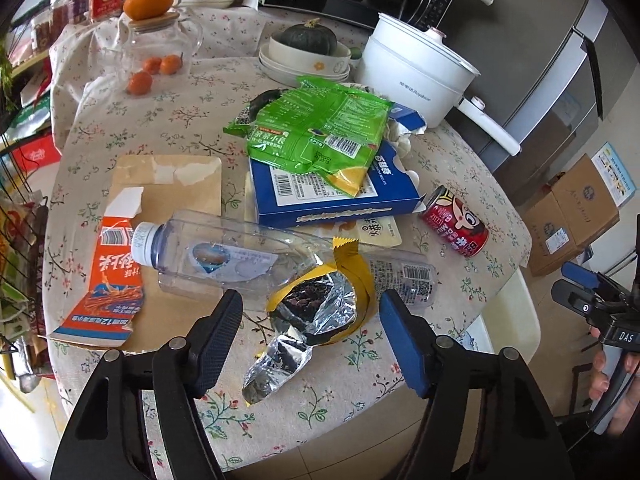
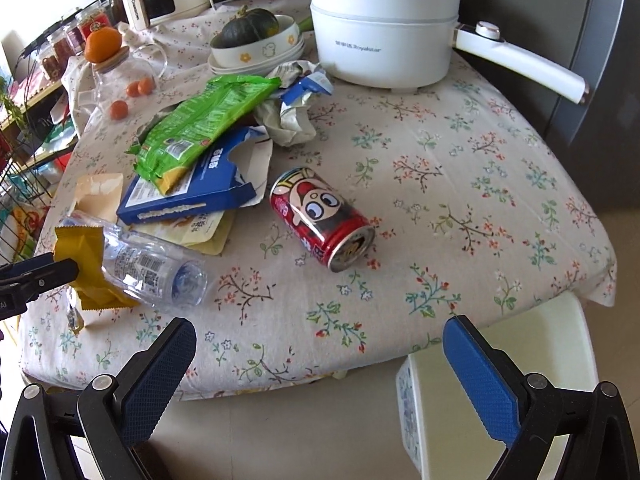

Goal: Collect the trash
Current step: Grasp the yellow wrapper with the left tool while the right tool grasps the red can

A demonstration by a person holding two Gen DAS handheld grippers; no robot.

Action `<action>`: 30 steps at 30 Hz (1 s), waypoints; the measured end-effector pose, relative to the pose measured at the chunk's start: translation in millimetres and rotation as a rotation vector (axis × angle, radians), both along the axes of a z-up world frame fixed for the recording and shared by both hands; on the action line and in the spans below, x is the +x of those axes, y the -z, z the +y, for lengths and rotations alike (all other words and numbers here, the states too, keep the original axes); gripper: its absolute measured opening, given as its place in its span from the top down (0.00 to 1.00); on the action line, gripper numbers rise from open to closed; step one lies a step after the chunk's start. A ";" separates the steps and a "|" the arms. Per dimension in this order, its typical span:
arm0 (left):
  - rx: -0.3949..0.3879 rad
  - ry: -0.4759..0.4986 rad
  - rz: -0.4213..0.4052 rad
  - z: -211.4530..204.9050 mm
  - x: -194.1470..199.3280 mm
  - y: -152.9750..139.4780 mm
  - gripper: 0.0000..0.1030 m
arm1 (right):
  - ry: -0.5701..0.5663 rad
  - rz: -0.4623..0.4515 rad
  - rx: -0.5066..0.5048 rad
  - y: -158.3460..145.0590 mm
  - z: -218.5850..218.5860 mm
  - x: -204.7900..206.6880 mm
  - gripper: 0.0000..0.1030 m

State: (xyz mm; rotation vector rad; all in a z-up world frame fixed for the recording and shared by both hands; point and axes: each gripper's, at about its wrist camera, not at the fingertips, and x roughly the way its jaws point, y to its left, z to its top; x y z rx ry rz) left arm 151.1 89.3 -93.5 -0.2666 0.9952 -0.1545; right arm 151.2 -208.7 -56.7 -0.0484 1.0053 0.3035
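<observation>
Almost nothing looks collected yet: the litter lies on the floral table (image 2: 460, 152), and the cream bin (image 2: 520, 360) beside its edge looks empty. The left gripper (image 1: 312, 312) is spread around the crinkled foil wrapper (image 1: 316, 312), not clamped. The right gripper (image 2: 320, 344) hangs apart, holding nothing. A clear ribbed bottle (image 1: 224, 256), glossy red can (image 2: 324, 220), stiff blue box (image 1: 336, 196) and slick green bag (image 1: 316, 128) remain.

"Royalstar" on white pot (image 2: 384, 36)

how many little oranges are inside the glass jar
3 small oranges in the glass jar: two side by side, one lower in front. More may be hidden behind them.
</observation>
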 end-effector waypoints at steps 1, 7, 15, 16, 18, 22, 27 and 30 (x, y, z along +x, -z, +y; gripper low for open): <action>0.009 0.005 -0.009 -2.2 1.3 -1.1 0.33 | -0.002 -0.001 0.002 1.5 -0.5 3.8 0.01; 0.038 0.024 -0.007 -5.6 6.7 -5.0 0.50 | -0.023 0.011 0.025 8.5 2.2 30.4 0.01; 0.042 -0.016 -0.046 5.3 0.9 -17.9 1.00 | -0.034 0.076 0.005 36.7 4.9 65.0 0.05; 0.035 -0.021 -0.051 7.0 -0.4 -19.3 1.00 | -0.036 0.085 -0.002 41.2 4.9 69.1 0.06; 0.027 -0.028 -0.065 9.2 -3.8 -22.9 1.00 | -0.047 0.097 -0.021 49.0 5.9 74.9 0.08; 0.017 -0.036 -0.100 13.2 -12.8 -32.3 1.00 | -0.071 0.090 -0.059 60.6 9.2 87.1 0.12; 0.010 -0.048 -0.128 16.9 -20.9 -41.3 1.00 | -0.110 0.099 -0.046 74.9 13.1 102.8 0.13; 0.012 -0.050 -0.139 17.8 -23.7 -44.9 1.00 | -0.118 0.114 -0.018 82.5 13.7 109.8 0.16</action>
